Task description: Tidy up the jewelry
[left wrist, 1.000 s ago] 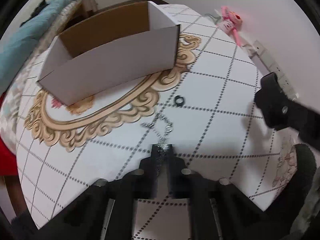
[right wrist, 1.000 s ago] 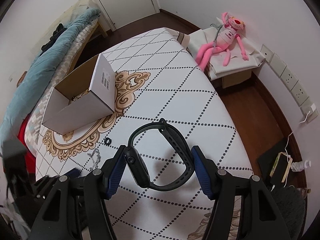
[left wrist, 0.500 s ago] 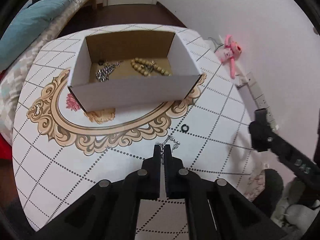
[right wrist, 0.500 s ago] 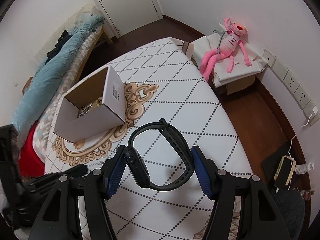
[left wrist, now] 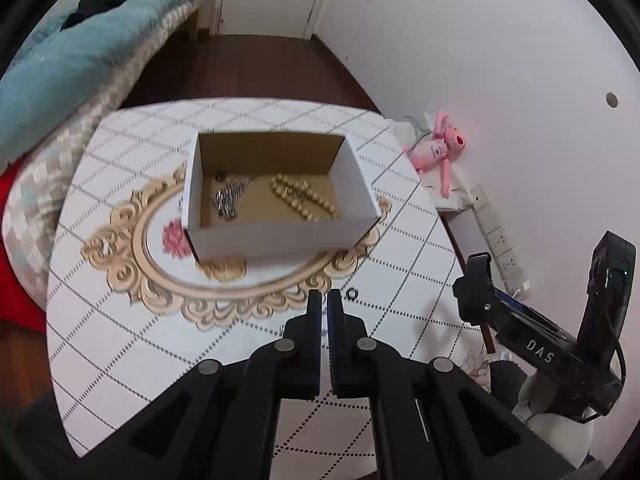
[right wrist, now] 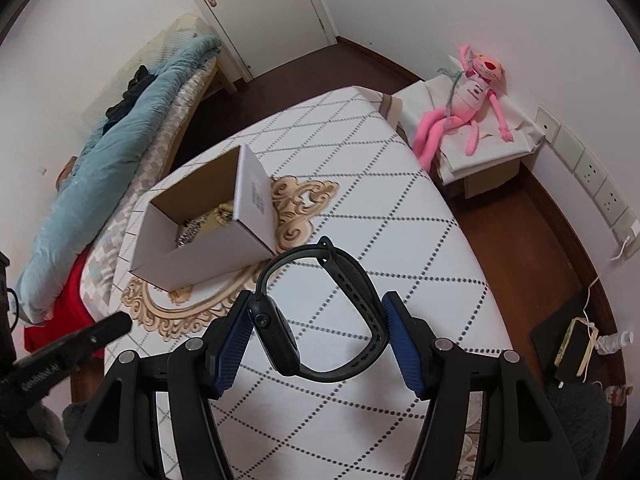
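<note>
An open white cardboard box (left wrist: 280,236) stands on the table and holds a silver chain (left wrist: 229,200) and a gold bead strand (left wrist: 304,198). It also shows in the right wrist view (right wrist: 208,248). My left gripper (left wrist: 324,300) is shut, raised above the table in front of the box; the silver necklace it held earlier is hidden behind its fingers. A small black ring (left wrist: 352,293) lies on the cloth just right of its tips. My right gripper (right wrist: 320,320) is shut on a black smartwatch (right wrist: 320,312), held above the table to the right of the box.
The table has a white cloth with a dotted diamond grid and a gold ornate oval (left wrist: 160,280). A bed with a teal blanket (right wrist: 120,140) lies to the left. A pink plush toy (right wrist: 464,108) sits on a low box by the wall. Wall sockets (right wrist: 592,172) are on the right.
My left gripper has risen and pulled back, so the box's inside now shows and the silver necklace no longer shows at its tips. My right gripper has lifted slightly with the watch.
</note>
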`<state>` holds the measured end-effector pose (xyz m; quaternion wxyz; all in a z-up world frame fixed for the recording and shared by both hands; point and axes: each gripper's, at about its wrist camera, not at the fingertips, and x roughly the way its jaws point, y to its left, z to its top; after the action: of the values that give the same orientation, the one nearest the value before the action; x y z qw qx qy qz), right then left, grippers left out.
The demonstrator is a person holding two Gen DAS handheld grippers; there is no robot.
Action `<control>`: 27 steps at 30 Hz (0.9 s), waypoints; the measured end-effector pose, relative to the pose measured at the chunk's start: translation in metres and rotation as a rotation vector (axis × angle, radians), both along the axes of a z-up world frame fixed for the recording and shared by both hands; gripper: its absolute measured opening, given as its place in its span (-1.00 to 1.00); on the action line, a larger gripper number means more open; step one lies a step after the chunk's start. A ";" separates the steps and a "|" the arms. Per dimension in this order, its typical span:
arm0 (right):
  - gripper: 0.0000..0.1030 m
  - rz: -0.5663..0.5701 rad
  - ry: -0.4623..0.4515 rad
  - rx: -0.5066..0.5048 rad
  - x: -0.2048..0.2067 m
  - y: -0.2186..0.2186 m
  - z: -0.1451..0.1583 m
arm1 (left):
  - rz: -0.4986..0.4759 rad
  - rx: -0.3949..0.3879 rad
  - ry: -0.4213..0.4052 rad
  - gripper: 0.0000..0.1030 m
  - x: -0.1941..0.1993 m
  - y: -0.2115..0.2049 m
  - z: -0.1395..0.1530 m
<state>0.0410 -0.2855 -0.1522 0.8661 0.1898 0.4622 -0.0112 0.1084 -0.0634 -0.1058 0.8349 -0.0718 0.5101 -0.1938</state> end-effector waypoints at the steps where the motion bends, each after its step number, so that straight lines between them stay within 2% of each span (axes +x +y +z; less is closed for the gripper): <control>1: 0.29 0.005 -0.005 -0.003 0.002 0.001 0.003 | -0.008 -0.005 0.007 -0.99 0.003 0.000 0.000; 3: 0.29 0.011 -0.006 -0.004 0.005 0.004 0.005 | 0.002 0.014 0.023 -0.93 0.006 -0.001 -0.007; 5: 0.29 0.016 -0.004 -0.007 0.007 0.006 0.005 | 0.015 0.075 0.059 -0.92 0.009 -0.004 -0.024; 9: 0.29 0.019 0.014 -0.009 0.008 0.009 -0.003 | 0.035 0.134 0.168 -0.88 0.016 -0.012 -0.072; 12: 0.29 0.014 0.031 -0.003 0.006 0.009 -0.010 | 0.065 0.134 0.179 -0.88 0.016 -0.014 -0.094; 16: 0.29 -0.002 0.044 -0.006 0.005 0.004 -0.014 | 0.099 0.119 0.199 -0.88 0.015 -0.012 -0.108; 17: 0.29 -0.006 0.046 -0.006 0.005 0.002 -0.015 | 0.102 0.112 0.175 -0.86 0.013 -0.012 -0.107; 19: 0.29 -0.018 0.052 -0.001 0.007 -0.003 -0.017 | 0.075 0.127 0.166 -0.76 0.011 -0.015 -0.107; 21: 0.29 -0.029 0.056 0.000 0.008 -0.006 -0.020 | 0.040 0.128 0.166 -0.40 0.011 -0.019 -0.107; 22: 0.29 -0.033 0.059 0.004 0.009 -0.008 -0.021 | 0.028 0.124 0.164 -0.30 0.010 -0.020 -0.107; 24: 0.29 -0.036 0.065 0.009 0.010 -0.008 -0.023 | 0.013 0.130 0.154 -0.26 0.008 -0.024 -0.108; 27: 0.29 -0.033 0.070 0.006 0.010 -0.006 -0.026 | -0.029 0.185 0.124 -0.26 0.003 -0.036 -0.108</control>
<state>0.0507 -0.2920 -0.1779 0.8485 0.1996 0.4891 -0.0307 0.1113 -0.0991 -0.2143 0.8019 0.0013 0.5775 -0.1532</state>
